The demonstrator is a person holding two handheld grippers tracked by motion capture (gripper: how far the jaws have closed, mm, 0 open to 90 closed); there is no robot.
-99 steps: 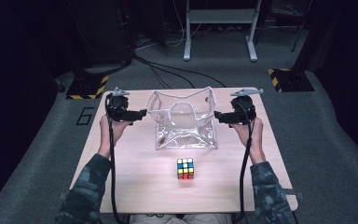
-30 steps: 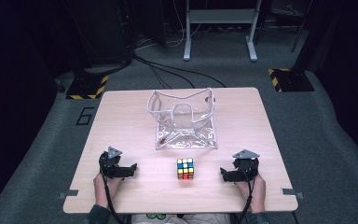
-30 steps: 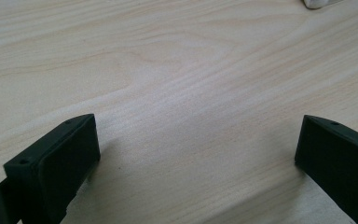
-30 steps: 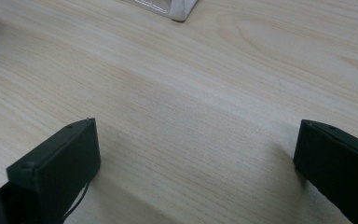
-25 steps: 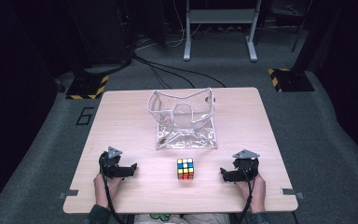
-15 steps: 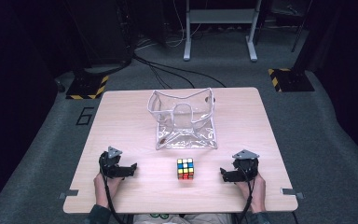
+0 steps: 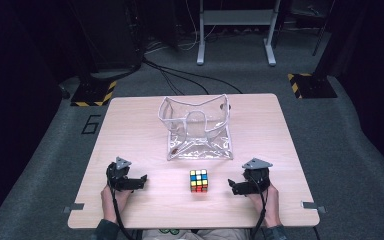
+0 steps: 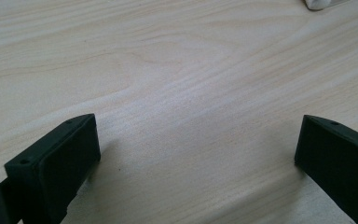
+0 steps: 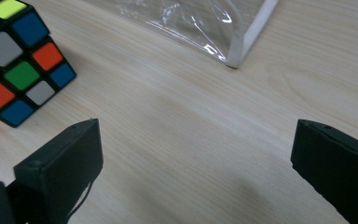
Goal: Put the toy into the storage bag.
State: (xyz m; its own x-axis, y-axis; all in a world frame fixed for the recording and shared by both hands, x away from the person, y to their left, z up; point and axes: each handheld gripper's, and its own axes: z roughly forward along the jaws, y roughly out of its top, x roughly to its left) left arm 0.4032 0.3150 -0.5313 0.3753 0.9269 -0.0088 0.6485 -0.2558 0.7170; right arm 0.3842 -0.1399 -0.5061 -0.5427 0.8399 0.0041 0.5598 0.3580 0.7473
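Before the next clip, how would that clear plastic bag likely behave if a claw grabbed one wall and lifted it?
The clear plastic bag would probably flop: its thin walls already sag and crease while standing open on the table. It looks empty, so it is likely light and may slide if pushed. The glossy film might be slippery; the white-trimmed edge looks like the firmer hold.

Bare wood is seen between the parted jaws of the left gripper [image 7: 141,180] and of the right gripper [image 7: 232,187]. On the table [image 7: 130,125], the middle of the near part is taken up by a puzzle cube [image 7: 198,180], set between the two grippers and apart from each. Just beyond it, the centre is blocked by a clear plastic bag [image 7: 196,127]. Open tabletop is left to either side of the bag.
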